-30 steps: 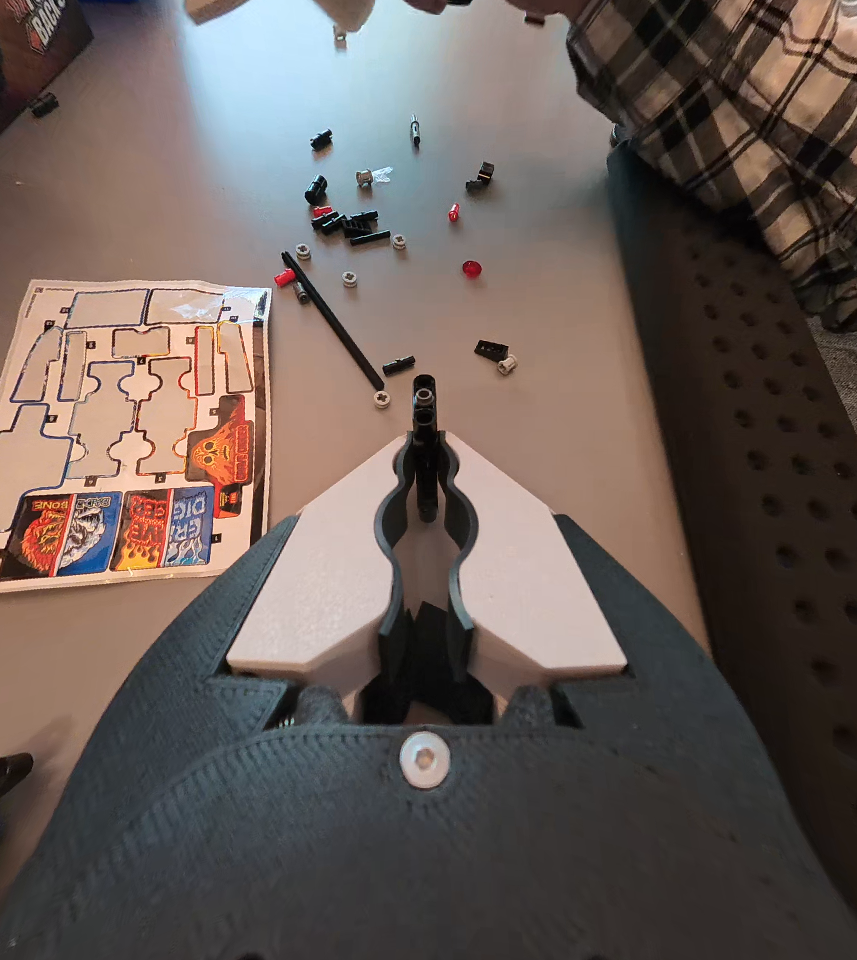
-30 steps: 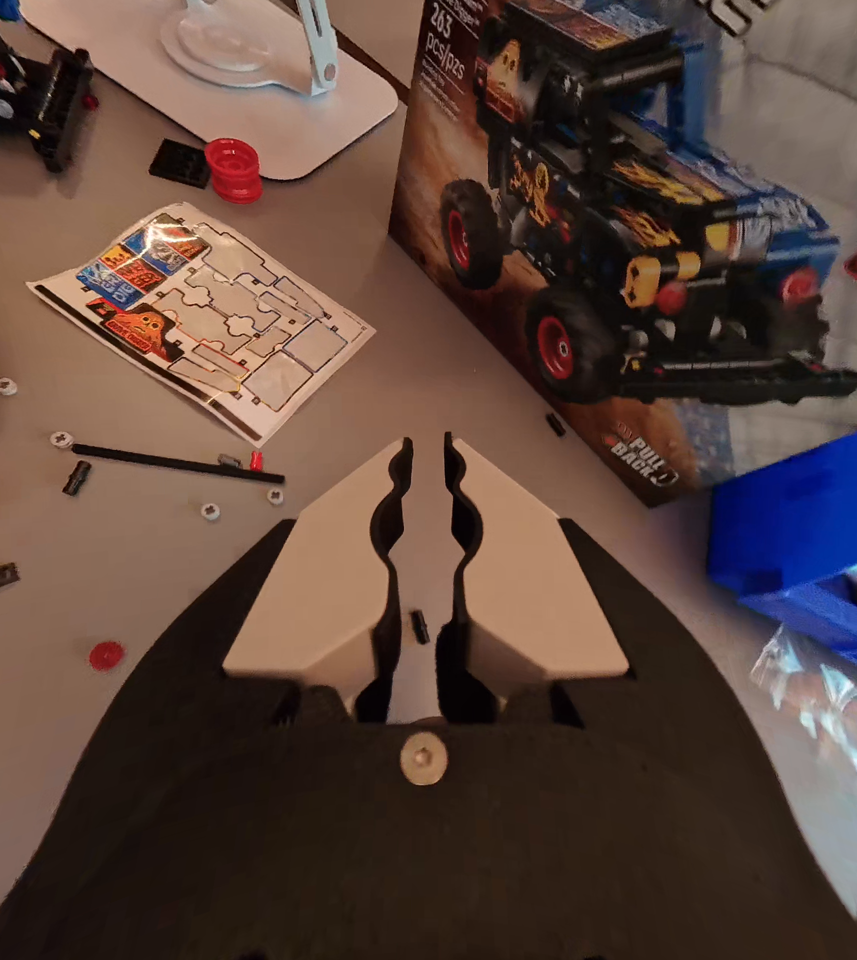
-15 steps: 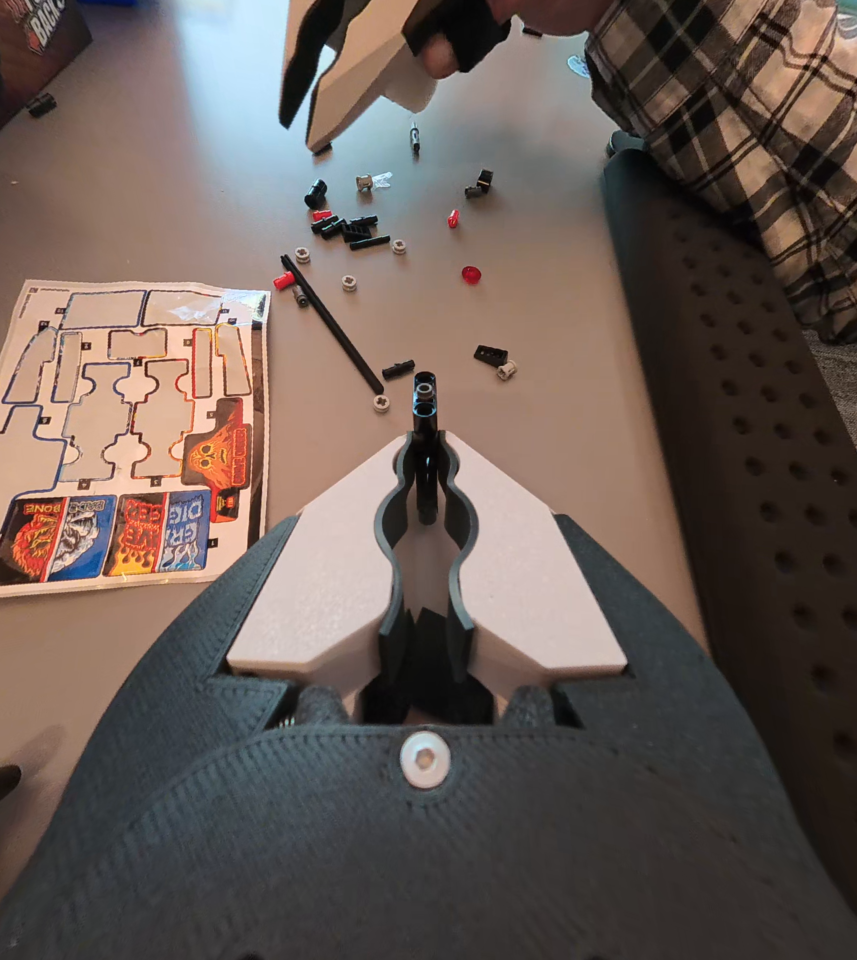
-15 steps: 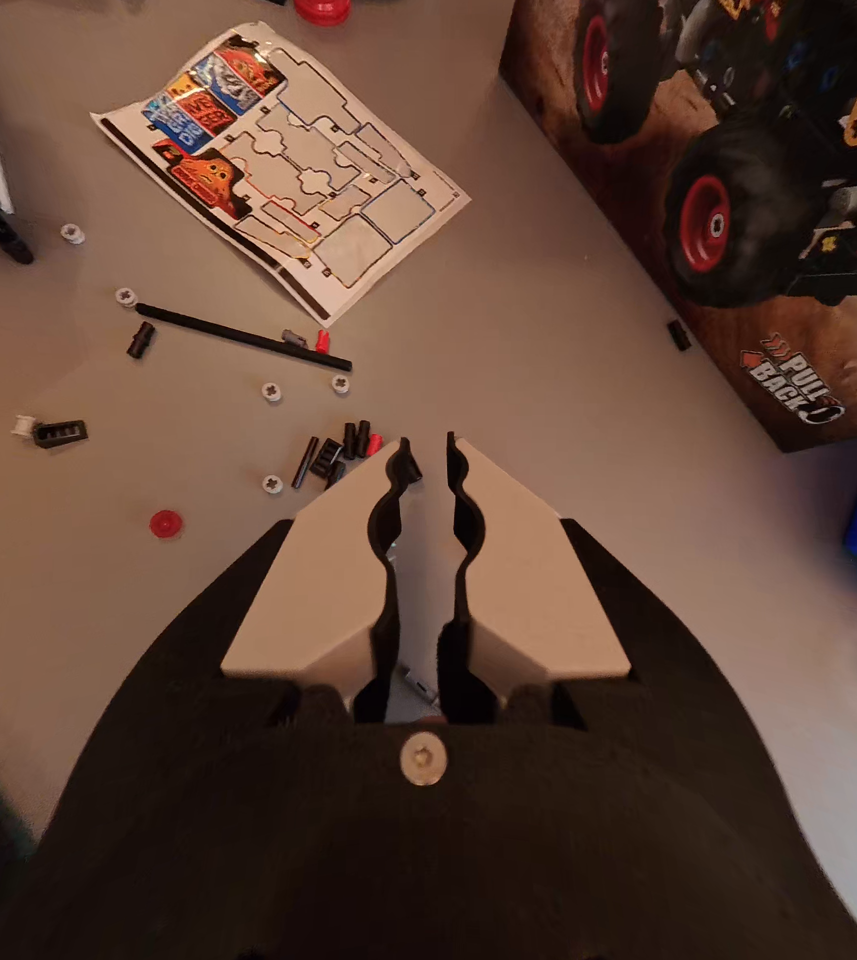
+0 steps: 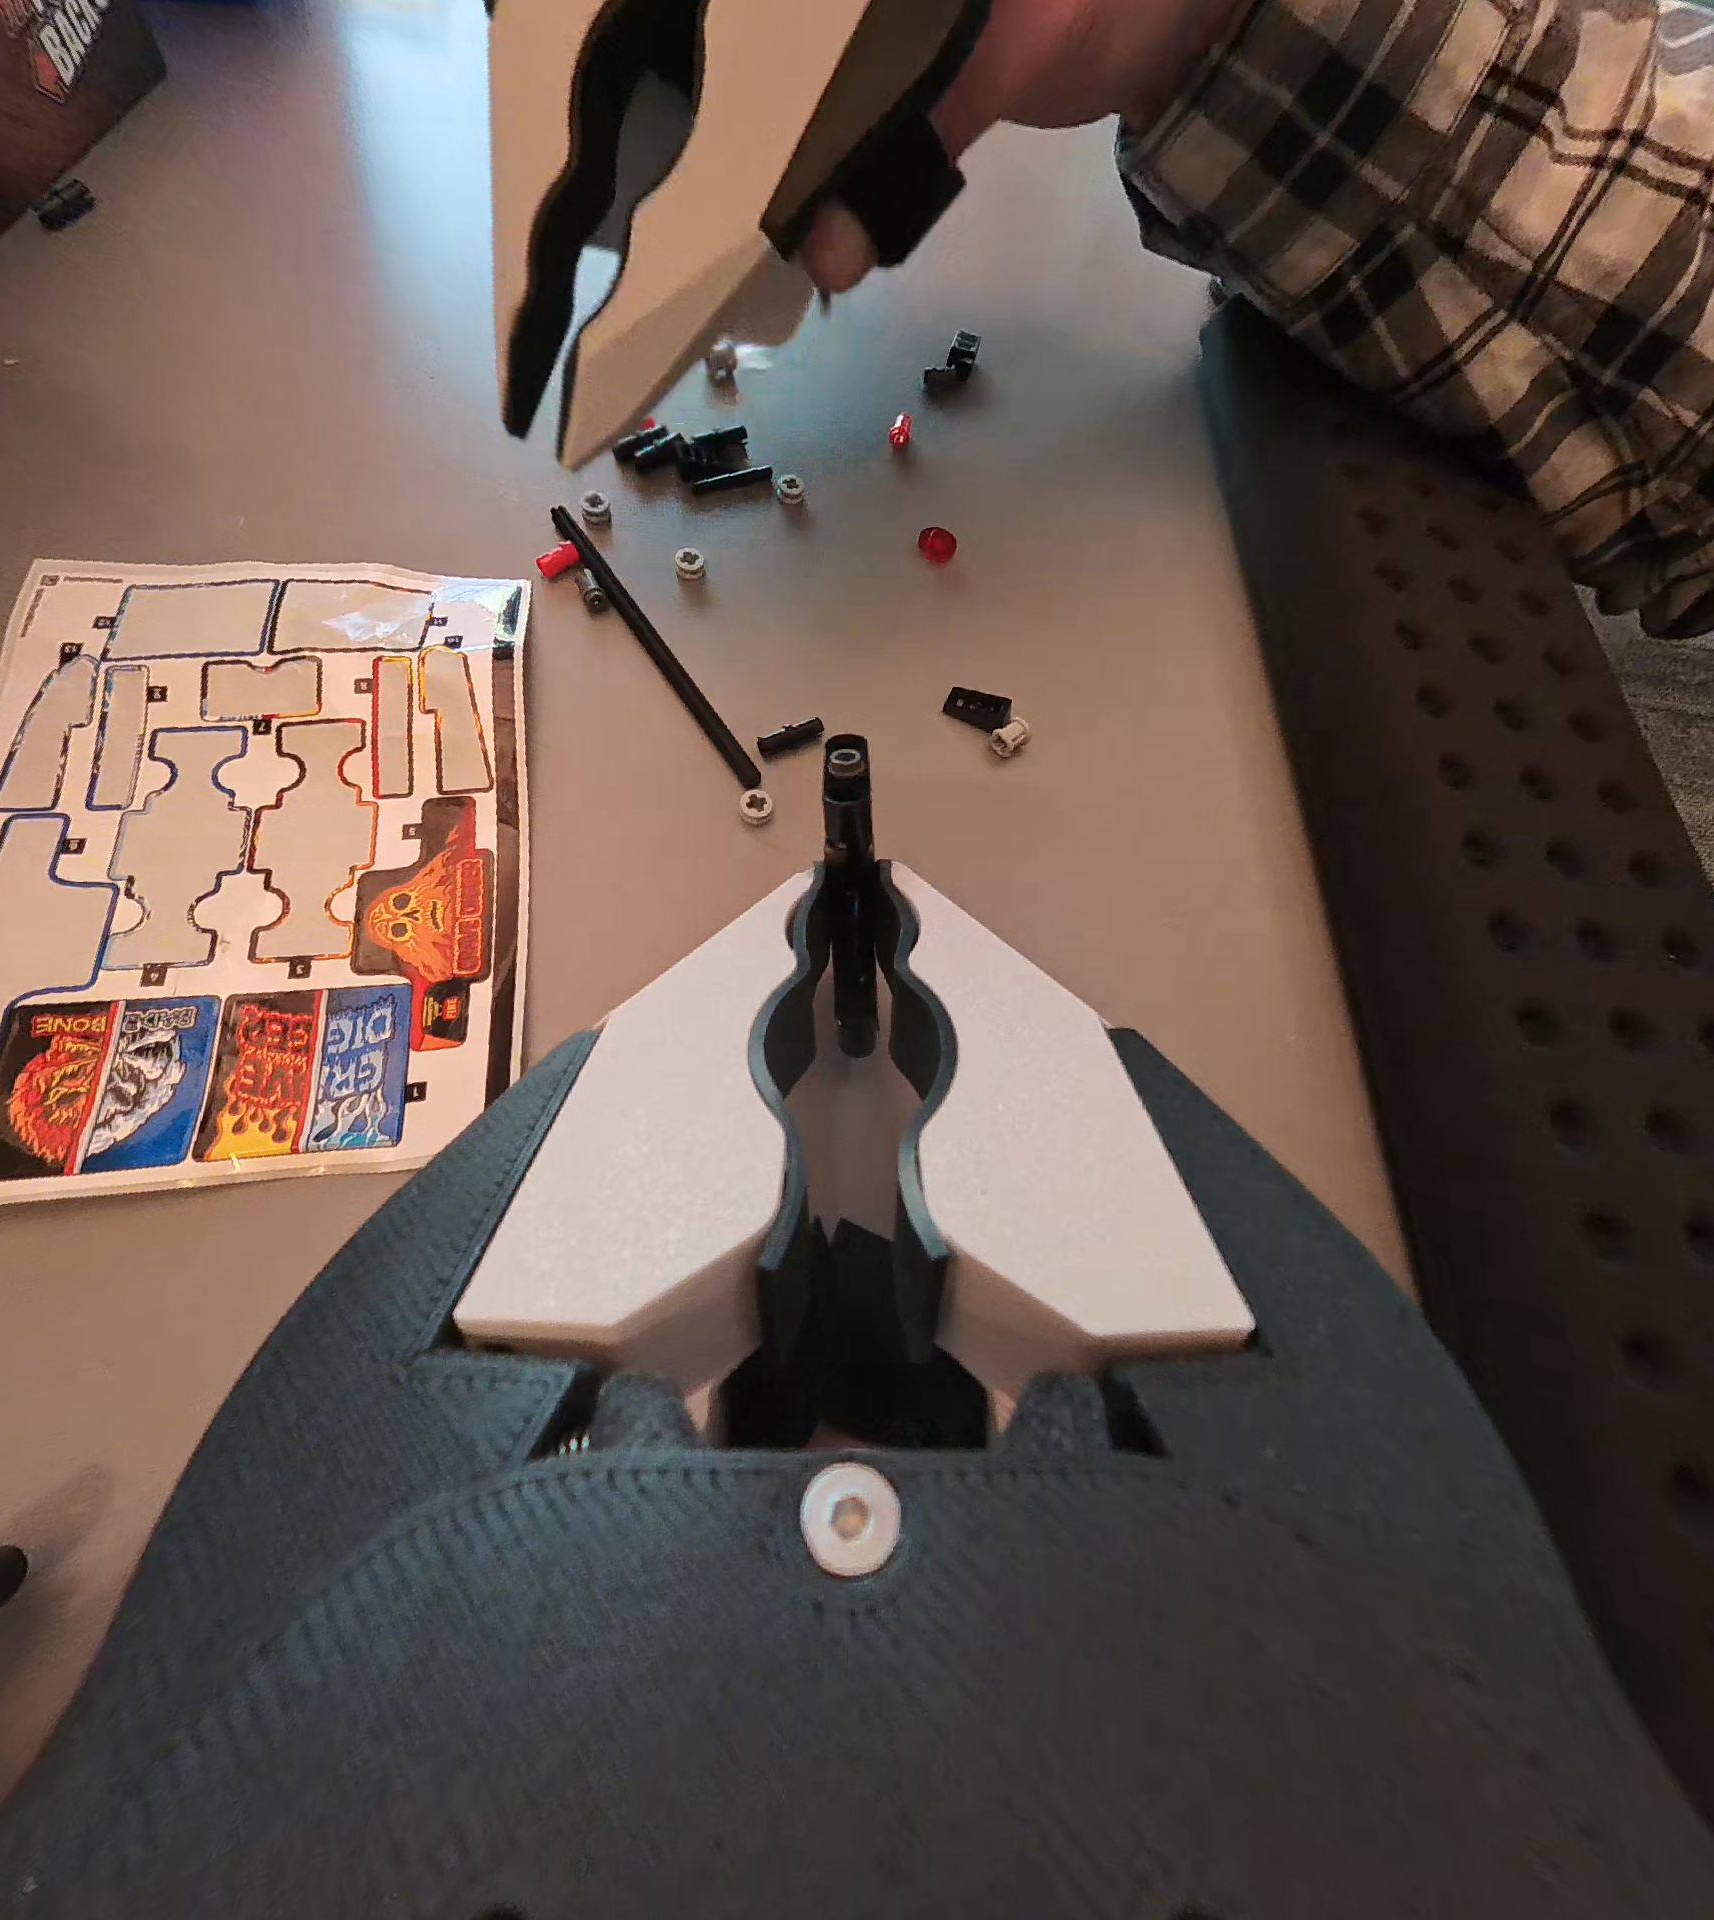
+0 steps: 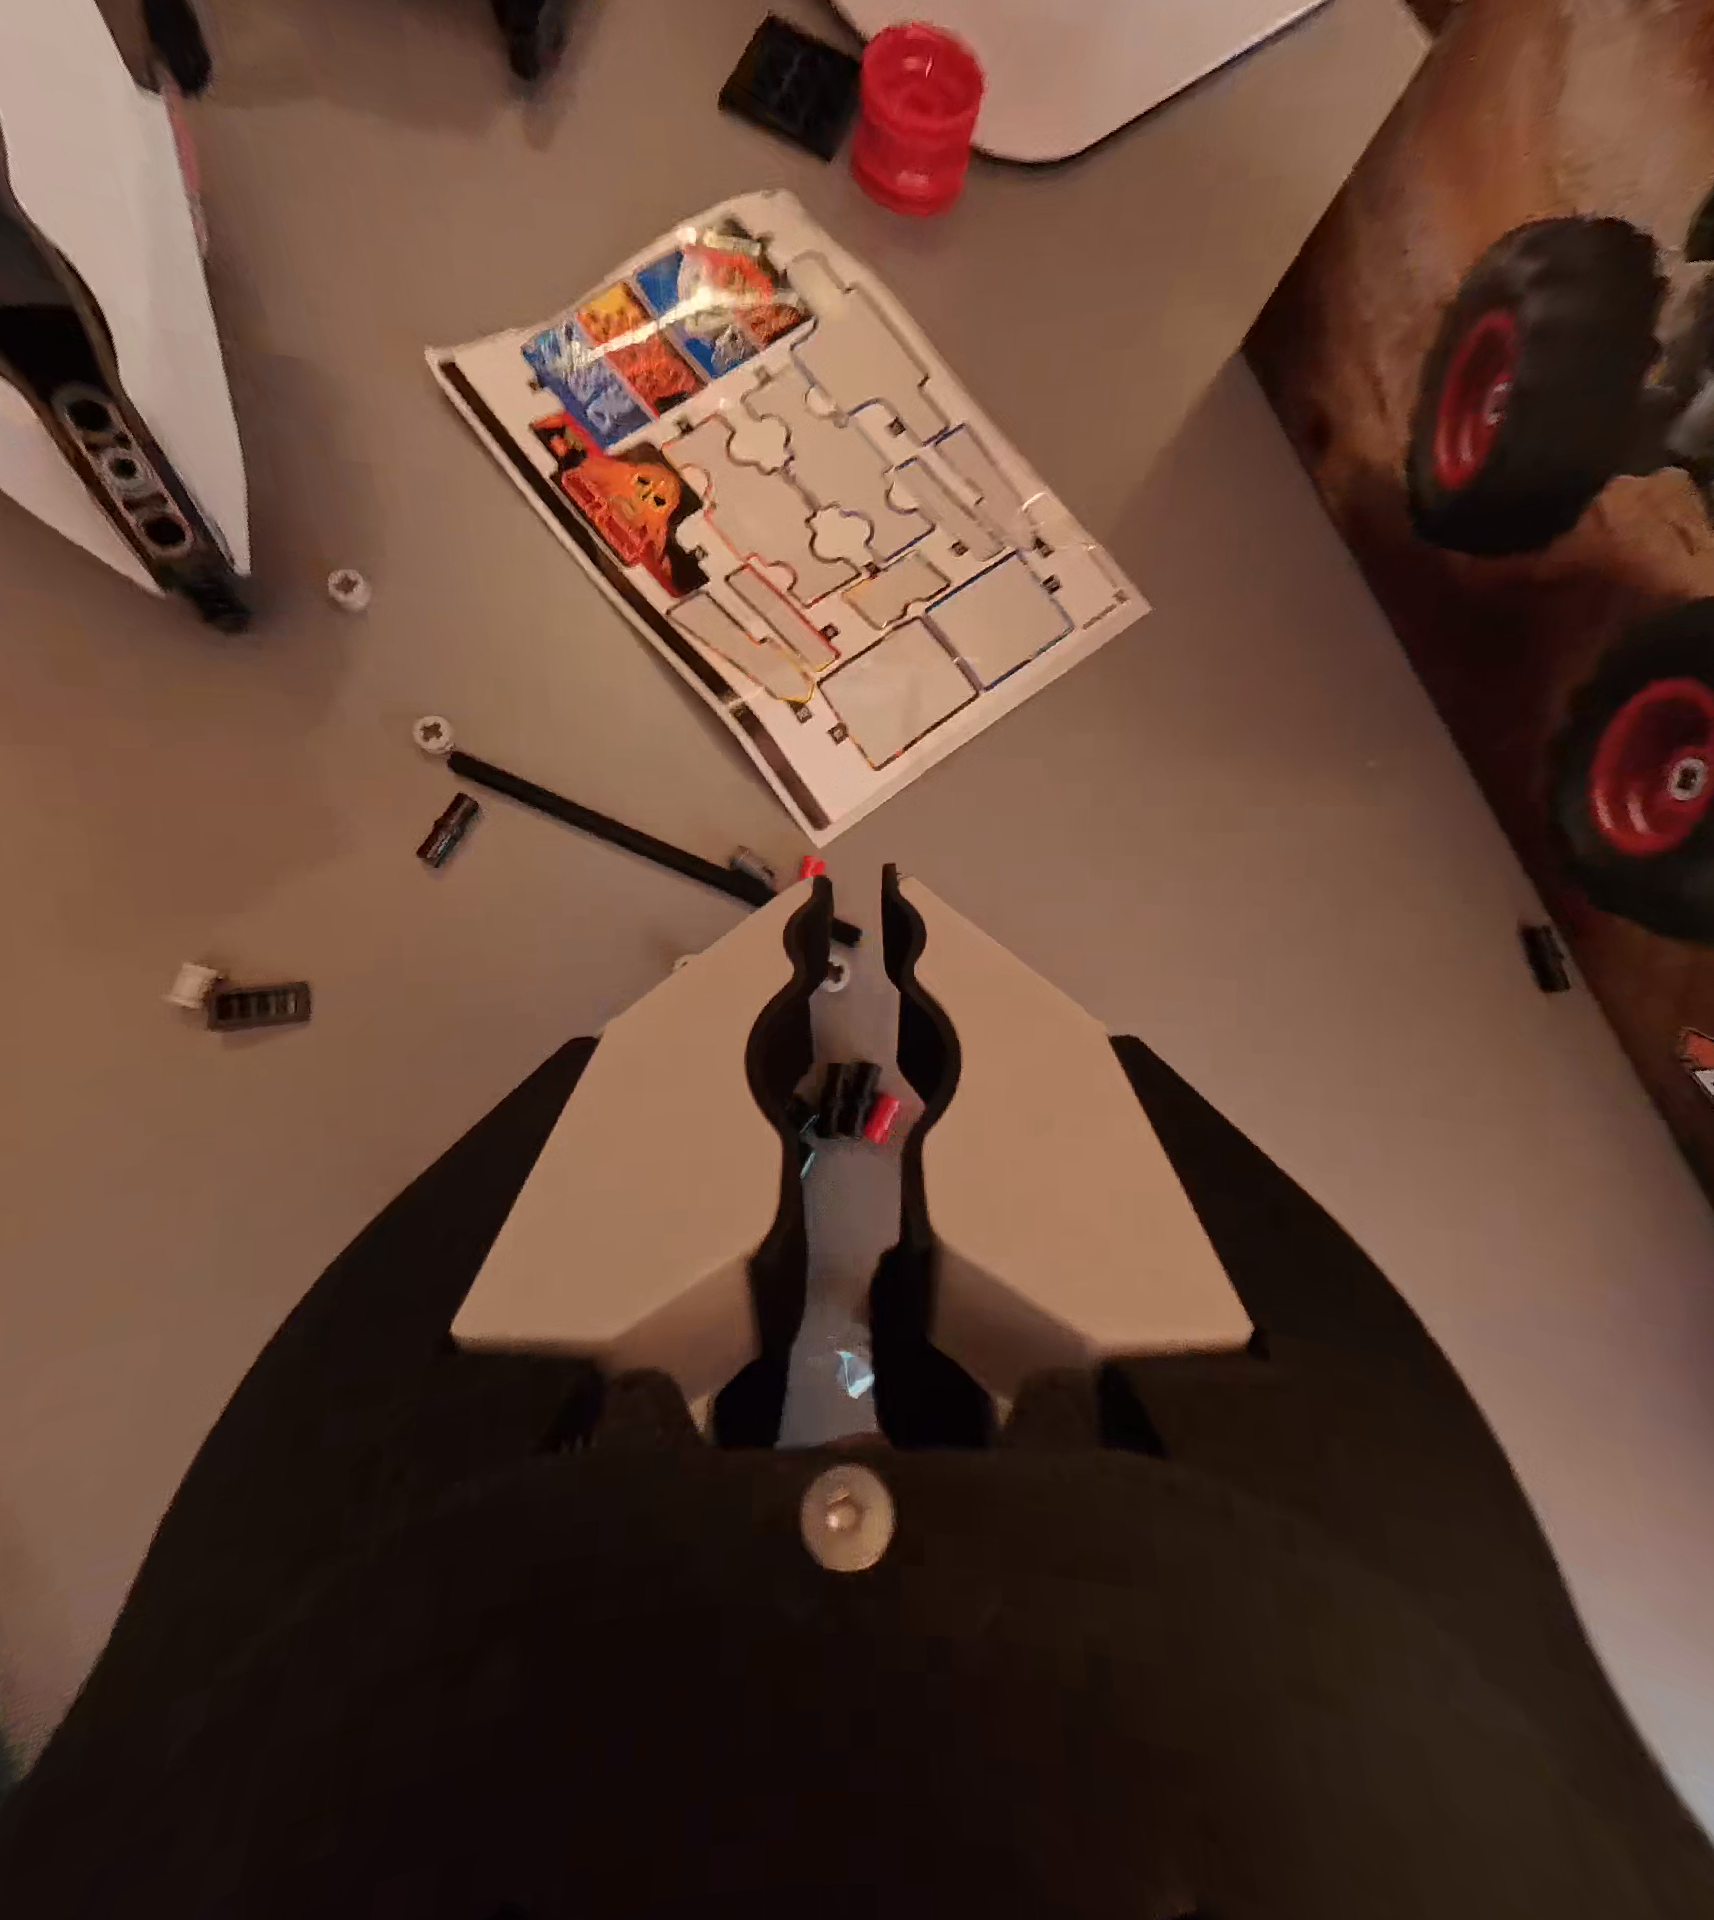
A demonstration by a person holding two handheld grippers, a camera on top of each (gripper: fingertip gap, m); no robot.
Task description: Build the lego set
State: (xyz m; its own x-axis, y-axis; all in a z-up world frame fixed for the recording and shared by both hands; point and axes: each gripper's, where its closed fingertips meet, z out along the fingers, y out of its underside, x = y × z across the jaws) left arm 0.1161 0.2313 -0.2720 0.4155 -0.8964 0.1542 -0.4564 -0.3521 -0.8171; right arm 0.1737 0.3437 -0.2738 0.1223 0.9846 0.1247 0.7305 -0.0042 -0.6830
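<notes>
While the left gripper [image 5: 851, 883] is clamped on a black beam [image 5: 848, 821] held just above the desk [image 5: 1040, 935], beside the sticker sheet [image 5: 209, 883], the right gripper [image 6: 851, 883] hangs empty, jaws slightly apart, over a cluster of small black and red pins [image 6: 848, 1107]. The step looks like fetching a pin; next it must lower and close on one

Bare worktop [image 6: 1196, 935] lies between the sticker sheet [image 6: 832, 540] and the box [image 6: 1559, 623]. Loose pieces [image 5: 697, 452] crowd the middle, beside the axle [image 5: 655, 649].
</notes>
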